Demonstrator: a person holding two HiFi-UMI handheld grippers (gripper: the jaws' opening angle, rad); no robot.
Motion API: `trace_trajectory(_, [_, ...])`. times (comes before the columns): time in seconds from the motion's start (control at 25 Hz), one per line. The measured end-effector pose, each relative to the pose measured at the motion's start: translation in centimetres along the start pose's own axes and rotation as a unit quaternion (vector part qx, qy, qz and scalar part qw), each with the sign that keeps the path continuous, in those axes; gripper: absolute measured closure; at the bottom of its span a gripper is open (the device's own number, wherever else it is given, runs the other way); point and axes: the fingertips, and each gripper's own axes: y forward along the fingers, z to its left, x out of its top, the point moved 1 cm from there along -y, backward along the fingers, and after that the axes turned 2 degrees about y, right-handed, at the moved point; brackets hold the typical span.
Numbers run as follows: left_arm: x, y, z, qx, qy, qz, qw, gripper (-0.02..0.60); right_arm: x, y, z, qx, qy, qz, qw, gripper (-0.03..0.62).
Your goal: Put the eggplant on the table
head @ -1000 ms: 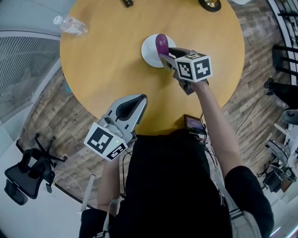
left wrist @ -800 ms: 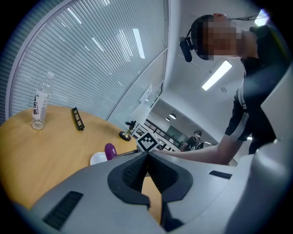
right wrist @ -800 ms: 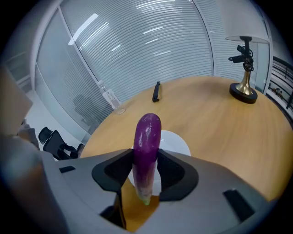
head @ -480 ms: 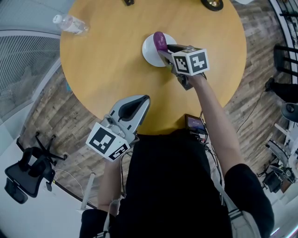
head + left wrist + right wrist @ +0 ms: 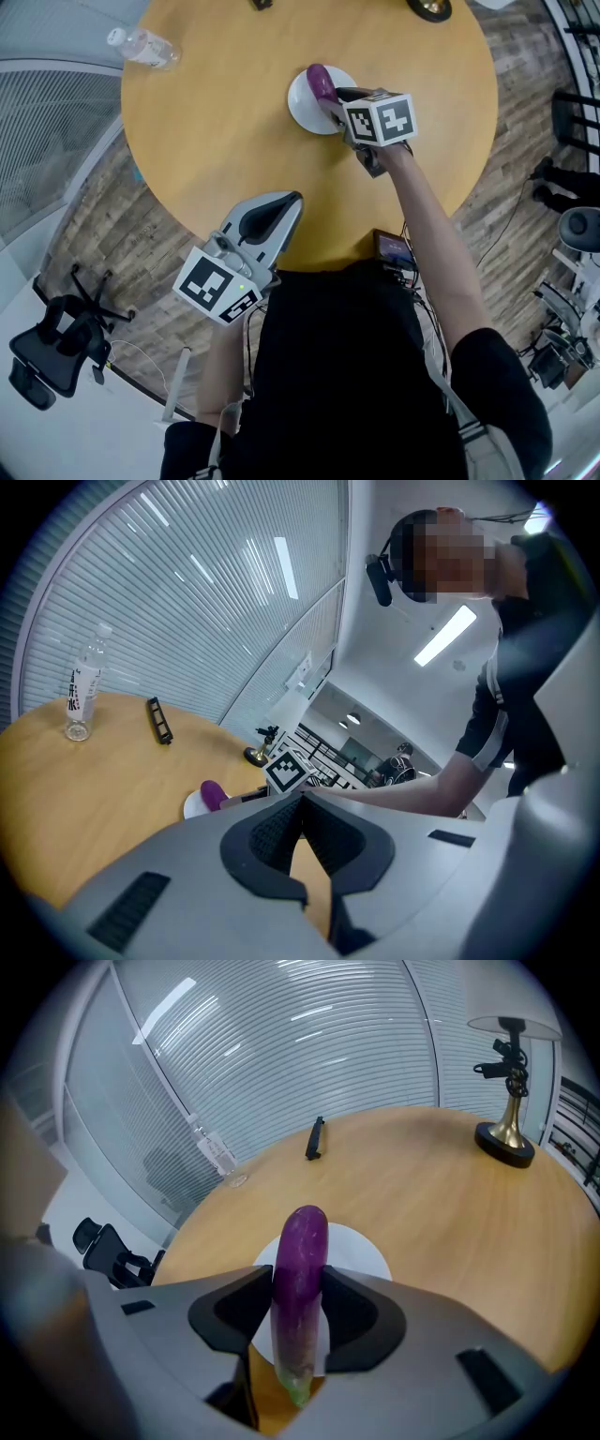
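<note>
Jaws of right gripper (image 5: 298,1290) clamped on both sides of eggplant (image 5: 301,1241); purple tip points forward, green stem end toward the gripper body. Eggplant held over white plate (image 5: 364,1246); contact with the plate cannot be told. Plate sits near middle of round wooden table (image 5: 216,131). Jaws of left gripper (image 5: 298,810) pressed together, nothing between, over table's near edge. Water bottle (image 5: 141,52) stands by far-left edge.

The slender purple eggplant (image 5: 300,1269), green stem end rearward, was clamped in the right tool (image 5: 330,100) over the counter's (image 5: 216,122) middle.
</note>
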Motion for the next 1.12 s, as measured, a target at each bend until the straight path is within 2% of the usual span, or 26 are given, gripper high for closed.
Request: trace_trajectory(1.12, [0.00, -0.25, -0.83, 0.000, 0.002, 0.000, 1.0000, 0.569, -0.56, 0.45, 0.26, 0.019, -0.013, 0.012, 1.000, 0.405])
